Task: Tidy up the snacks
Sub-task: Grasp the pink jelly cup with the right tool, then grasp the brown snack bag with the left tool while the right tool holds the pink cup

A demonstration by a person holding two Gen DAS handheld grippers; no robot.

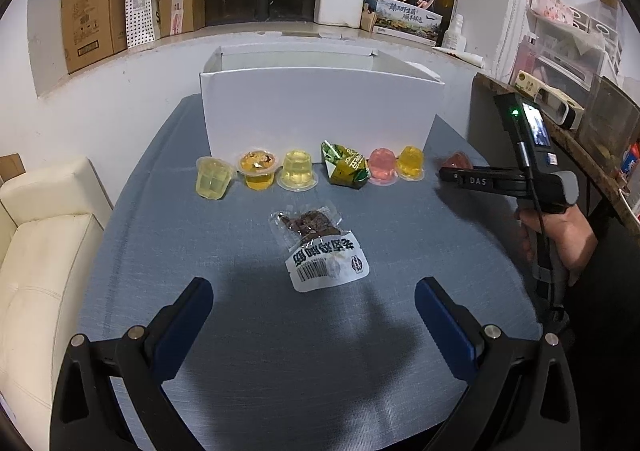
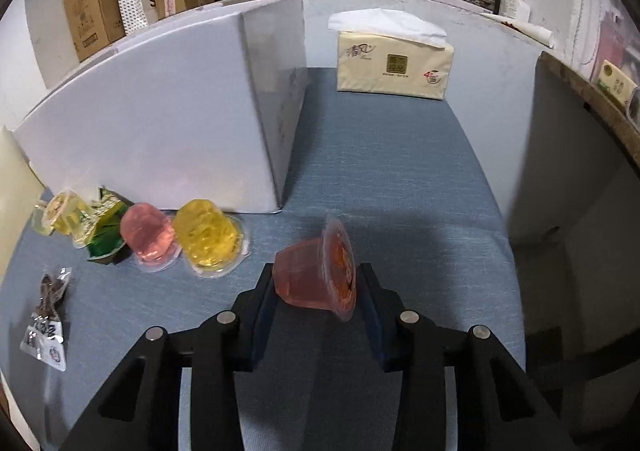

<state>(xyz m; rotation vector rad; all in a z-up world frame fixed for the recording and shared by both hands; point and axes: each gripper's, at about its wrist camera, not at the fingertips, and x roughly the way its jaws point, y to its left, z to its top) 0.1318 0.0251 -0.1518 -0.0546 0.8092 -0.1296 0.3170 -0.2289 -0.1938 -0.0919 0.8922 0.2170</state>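
Observation:
My right gripper (image 2: 316,283) is shut on a red jelly cup (image 2: 316,275), held on its side just above the blue cloth; it also shows in the left wrist view (image 1: 456,162). My left gripper (image 1: 314,291) is open and empty, just short of a clear meat snack packet (image 1: 320,247). A row of snacks lines the front of the open white box (image 1: 320,111): a pale yellow cup (image 1: 212,181), an orange cup (image 1: 258,169), a yellow cup (image 1: 297,171), a green packet (image 1: 344,167), a pink cup (image 1: 382,165) and a yellow cup (image 1: 410,163).
A tissue pack (image 2: 394,67) lies on the cloth behind the box. A cream sofa (image 1: 40,251) stands left of the table. A dark shelf (image 1: 560,139) with clutter runs along the right. Cardboard boxes (image 1: 96,23) sit on the windowsill.

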